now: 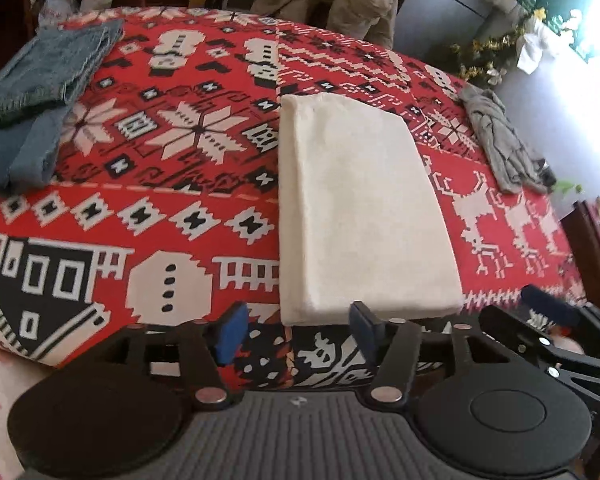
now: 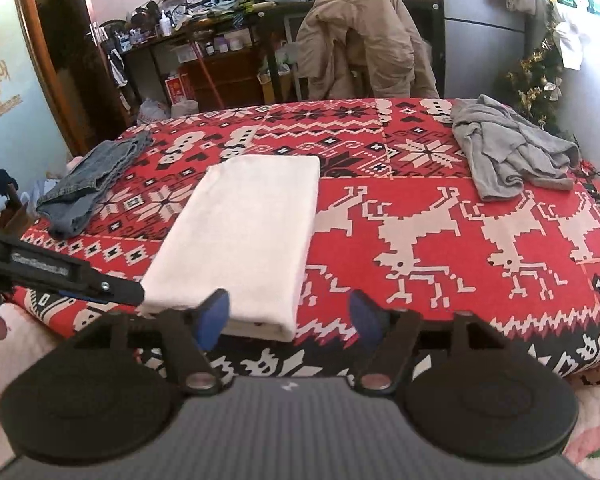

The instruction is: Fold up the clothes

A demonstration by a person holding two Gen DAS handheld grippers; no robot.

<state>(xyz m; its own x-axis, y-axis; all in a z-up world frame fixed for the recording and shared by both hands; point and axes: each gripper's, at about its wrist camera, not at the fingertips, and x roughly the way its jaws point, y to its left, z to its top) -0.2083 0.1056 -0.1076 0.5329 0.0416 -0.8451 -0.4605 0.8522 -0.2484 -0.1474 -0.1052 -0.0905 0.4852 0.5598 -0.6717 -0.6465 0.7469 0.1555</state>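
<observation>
White cloth folded into a thick, tidy rectangle, lying near the front edge of the table, long side running away toward the far end. Layers stacked at the near end, visible in the right wrist view. Soft and light by the look of it, limp rather than stiff, likely to sag and spill its layers if lifted by one corner. Best taken at the near corners, pinching the whole stack together, or scooped under the folded edge.

Left gripper hanging just off the near edge, spread wide, nothing between the blue pads; right-hand pad just in front of the cloth's near edge, left-hand one over the bare tablecloth. Right gripper also parted wide and empty, just short of the cloth's near right corner, its left pad overlapping the cloth's near edge in view; touching or just above, hard to tell.

Jeans off at the far left, laid down in a rough fold. Grey garment crumpled in a heap at the far right, plainly not folded. Beige jacket draped over a chair beyond the table.

White piece already lying as a finished fold would lie. Could be a last smoothing, could be a lift to set it aside; nothing here settles which. Grey heap the obvious loose item on the table.
</observation>
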